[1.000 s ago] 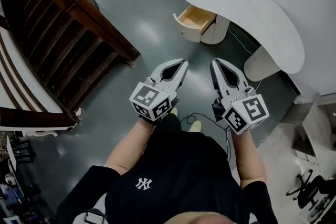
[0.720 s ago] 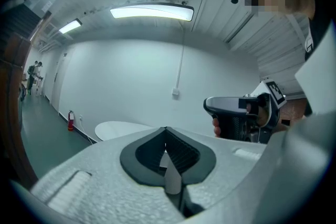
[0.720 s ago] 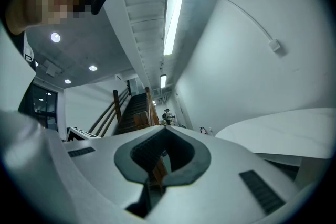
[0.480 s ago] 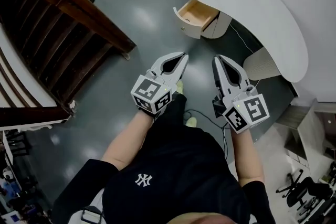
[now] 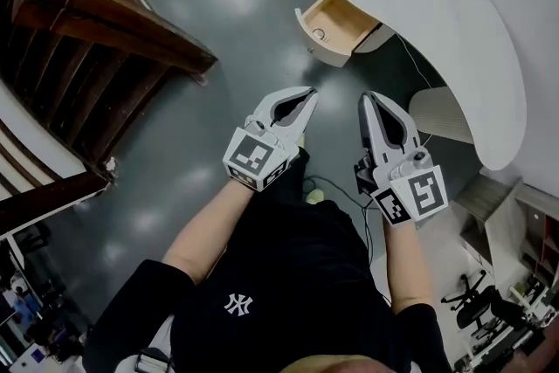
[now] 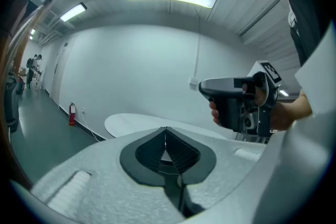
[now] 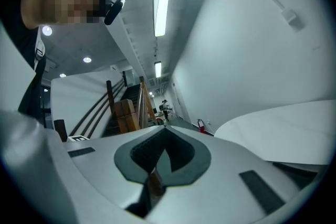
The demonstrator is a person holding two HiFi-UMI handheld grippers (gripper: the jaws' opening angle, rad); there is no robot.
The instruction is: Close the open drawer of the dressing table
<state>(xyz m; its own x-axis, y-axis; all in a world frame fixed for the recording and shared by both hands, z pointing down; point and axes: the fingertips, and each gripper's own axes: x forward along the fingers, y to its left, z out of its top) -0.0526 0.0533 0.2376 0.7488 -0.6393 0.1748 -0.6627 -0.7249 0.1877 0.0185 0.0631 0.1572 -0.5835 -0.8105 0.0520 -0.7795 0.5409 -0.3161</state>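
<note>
The dressing table has a white curved top and stands against the wall at the upper right of the head view. Its drawer is pulled out toward the left and shows a bare wooden inside. My left gripper is shut and empty, and points at the floor a short way in front of the drawer. My right gripper is beside it, also shut with nothing in it. In the left gripper view the shut jaws face the table top. The right gripper view shows its shut tips beside the table top.
A dark wooden staircase fills the left side. A cable trails on the grey floor by my feet. The table's rounded side support stands right of the grippers. An office chair is at the lower right, a fire extinguisher by the far wall.
The person has stepped toward the table, so the drawer sits nearer in the head view. Both grippers have moved forward and a little lower, still shut.
</note>
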